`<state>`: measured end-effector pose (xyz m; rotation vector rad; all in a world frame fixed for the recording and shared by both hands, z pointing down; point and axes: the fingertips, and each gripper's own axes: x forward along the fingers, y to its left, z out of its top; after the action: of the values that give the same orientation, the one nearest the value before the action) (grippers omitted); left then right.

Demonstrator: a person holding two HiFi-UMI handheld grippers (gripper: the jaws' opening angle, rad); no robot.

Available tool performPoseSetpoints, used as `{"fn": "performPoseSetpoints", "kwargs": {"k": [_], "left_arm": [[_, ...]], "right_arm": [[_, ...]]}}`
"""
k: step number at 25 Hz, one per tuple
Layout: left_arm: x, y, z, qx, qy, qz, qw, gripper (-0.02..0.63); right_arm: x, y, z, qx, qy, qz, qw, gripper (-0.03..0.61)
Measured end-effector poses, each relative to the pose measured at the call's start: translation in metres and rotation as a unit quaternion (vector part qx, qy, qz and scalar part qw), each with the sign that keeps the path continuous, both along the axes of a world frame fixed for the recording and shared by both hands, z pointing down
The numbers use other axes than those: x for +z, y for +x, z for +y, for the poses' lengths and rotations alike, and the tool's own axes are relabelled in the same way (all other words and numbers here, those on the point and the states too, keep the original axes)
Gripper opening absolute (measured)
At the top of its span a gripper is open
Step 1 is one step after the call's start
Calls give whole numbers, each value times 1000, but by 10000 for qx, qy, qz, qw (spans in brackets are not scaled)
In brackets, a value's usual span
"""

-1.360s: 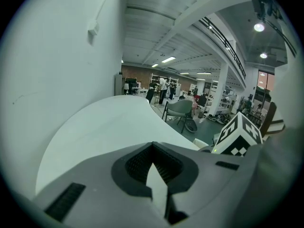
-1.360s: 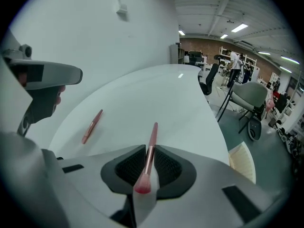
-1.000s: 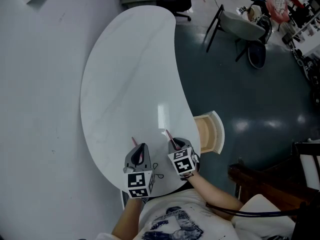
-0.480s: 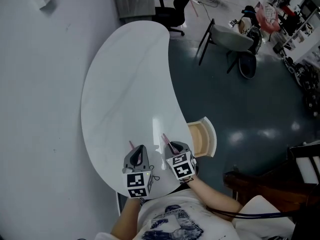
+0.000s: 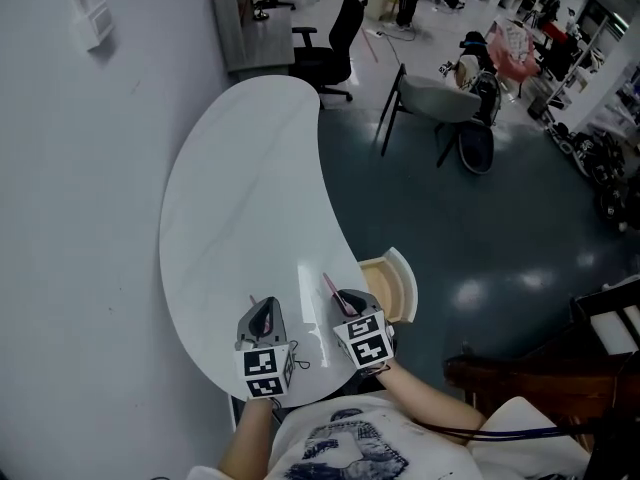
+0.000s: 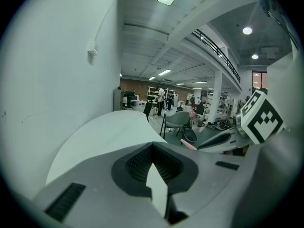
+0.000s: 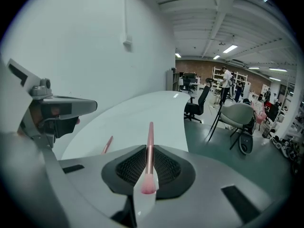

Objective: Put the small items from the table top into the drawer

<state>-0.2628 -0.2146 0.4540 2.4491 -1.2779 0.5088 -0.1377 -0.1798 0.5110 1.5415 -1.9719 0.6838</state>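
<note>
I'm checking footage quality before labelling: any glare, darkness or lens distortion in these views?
Head view: dim overall, a pale glare streak on the white table near its close end. Left and right gripper views: strong fisheye, black corners, bowed wall lines. Right gripper view: near end of the pink stick looks soft.

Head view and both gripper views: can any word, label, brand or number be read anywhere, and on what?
None readable.
Left black-and-white marker cube and right marker cube: square patterns only, no letters.
White T-shirt: dark blue print, too blurred to read.
</note>
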Motion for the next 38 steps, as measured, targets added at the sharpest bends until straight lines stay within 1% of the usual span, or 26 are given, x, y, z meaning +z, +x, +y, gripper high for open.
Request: {"fn": "performPoseSetpoints", "kwargs": {"k": [6, 11, 15, 20, 29, 38], "left_arm": [[-5, 32, 18, 37, 129, -58, 9999, 20], [-6, 62, 31, -43, 200, -195, 9996, 20], [-16, 96, 48, -32, 301, -239, 9993, 20], [-26, 141, 63, -67, 372, -234, 9990, 20], [-21, 213, 80, -168, 353, -232, 9990, 20], [-11, 265, 105, -351, 327, -315, 9983, 20]], "right_arm": [[-15, 25, 16, -46, 322, -127, 9994, 61], [-28, 54, 25, -122, 458, -209, 9987, 61], [-39, 87, 37, -91, 581, -323, 9977, 61], [-44, 127, 52, -180, 683, -424, 9966, 61], [-42, 196, 66, -361, 659, -437, 9962, 61], [-38, 244, 85, -638, 755, -556, 9935, 60]]}}
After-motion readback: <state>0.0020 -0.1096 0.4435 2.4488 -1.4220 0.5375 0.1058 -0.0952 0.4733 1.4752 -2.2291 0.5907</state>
